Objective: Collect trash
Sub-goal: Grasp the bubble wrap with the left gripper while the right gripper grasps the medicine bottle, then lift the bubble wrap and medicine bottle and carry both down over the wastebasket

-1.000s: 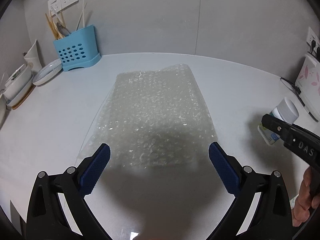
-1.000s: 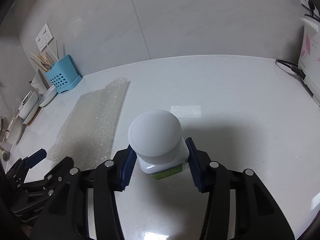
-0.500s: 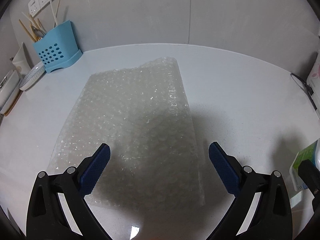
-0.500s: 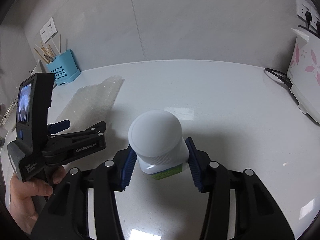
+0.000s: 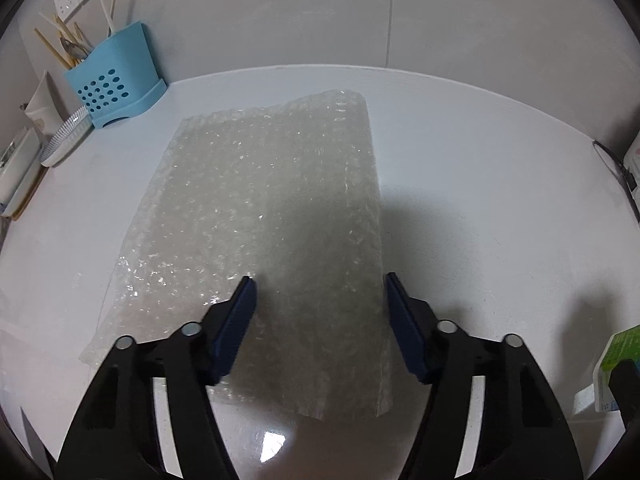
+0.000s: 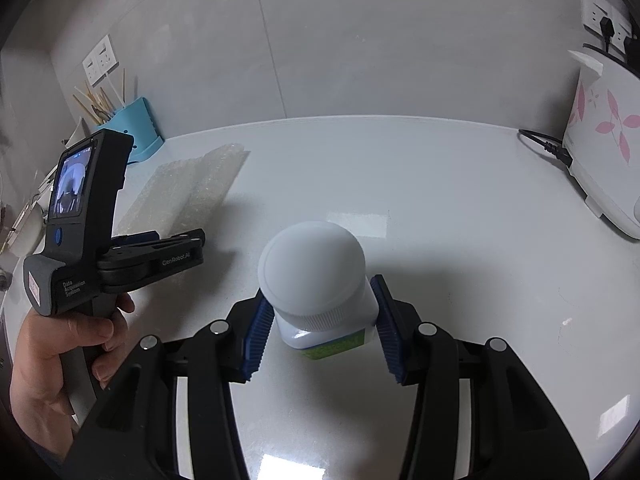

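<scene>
A clear sheet of bubble wrap (image 5: 260,216) lies flat on the white counter; it also shows in the right wrist view (image 6: 188,192). My left gripper (image 5: 320,320) hovers low over its near right part, jaws partly closed but still apart, holding nothing. My right gripper (image 6: 320,324) is shut on a white bottle (image 6: 316,272) with a rounded white cap and a green label. The bottle's edge shows in the left wrist view (image 5: 616,364). The left gripper's body (image 6: 120,256) and the hand holding it show in the right wrist view.
A blue utensil holder (image 5: 116,88) with chopsticks stands at the back left, with dishes (image 5: 64,140) beside it. A white appliance with pink flowers (image 6: 604,152) and its black cord (image 6: 544,146) stand at the right. Grey wall behind.
My left gripper has moved forward and right over the bubble wrap and its jaws have narrowed. My right gripper still holds the bottle, nearly still.
</scene>
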`<state>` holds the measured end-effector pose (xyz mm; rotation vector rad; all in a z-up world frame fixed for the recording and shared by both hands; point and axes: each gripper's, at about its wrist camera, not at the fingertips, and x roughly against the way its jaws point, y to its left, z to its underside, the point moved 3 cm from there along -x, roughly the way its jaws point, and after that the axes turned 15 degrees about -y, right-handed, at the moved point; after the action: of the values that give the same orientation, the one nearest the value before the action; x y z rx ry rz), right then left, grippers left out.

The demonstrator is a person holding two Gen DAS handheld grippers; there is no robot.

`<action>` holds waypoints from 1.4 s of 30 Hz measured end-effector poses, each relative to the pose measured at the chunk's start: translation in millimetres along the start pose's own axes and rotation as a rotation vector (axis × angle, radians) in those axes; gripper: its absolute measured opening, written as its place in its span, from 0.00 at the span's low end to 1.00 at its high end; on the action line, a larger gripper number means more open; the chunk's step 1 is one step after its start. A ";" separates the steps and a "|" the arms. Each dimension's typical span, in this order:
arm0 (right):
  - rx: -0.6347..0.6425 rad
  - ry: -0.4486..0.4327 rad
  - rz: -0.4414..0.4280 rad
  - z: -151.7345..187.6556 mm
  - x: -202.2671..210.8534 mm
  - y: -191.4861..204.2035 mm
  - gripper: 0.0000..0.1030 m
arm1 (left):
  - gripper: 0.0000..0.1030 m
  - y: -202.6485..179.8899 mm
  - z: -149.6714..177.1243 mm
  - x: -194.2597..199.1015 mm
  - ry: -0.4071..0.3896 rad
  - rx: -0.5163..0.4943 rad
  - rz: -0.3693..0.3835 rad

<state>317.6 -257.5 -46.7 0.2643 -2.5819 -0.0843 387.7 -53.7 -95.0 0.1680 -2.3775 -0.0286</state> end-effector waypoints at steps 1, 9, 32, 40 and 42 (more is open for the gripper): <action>-0.003 -0.002 0.000 0.4 0.4 0.6 0.44 | 0.41 0.2 0.4 1.5 0.000 -0.004 -0.005; 0.002 -0.018 0.002 6.9 9.5 7.1 0.44 | 0.10 7.5 13.7 19.9 -0.063 -0.043 -0.012; 0.013 -0.105 0.005 21.4 101.8 26.0 0.43 | 0.10 50.5 54.6 151.9 -0.220 -0.006 0.032; 0.026 -0.143 0.006 34.2 140.0 36.2 0.42 | 0.10 63.4 82.2 204.4 -0.270 0.030 0.067; 0.037 -0.164 0.010 39.2 153.1 39.1 0.42 | 0.10 65.3 89.6 217.2 -0.284 0.036 0.080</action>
<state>162.5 -250.3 2.2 0.2676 -2.7502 -0.0562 162.8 -19.6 -6.9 0.0903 -2.6671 0.0298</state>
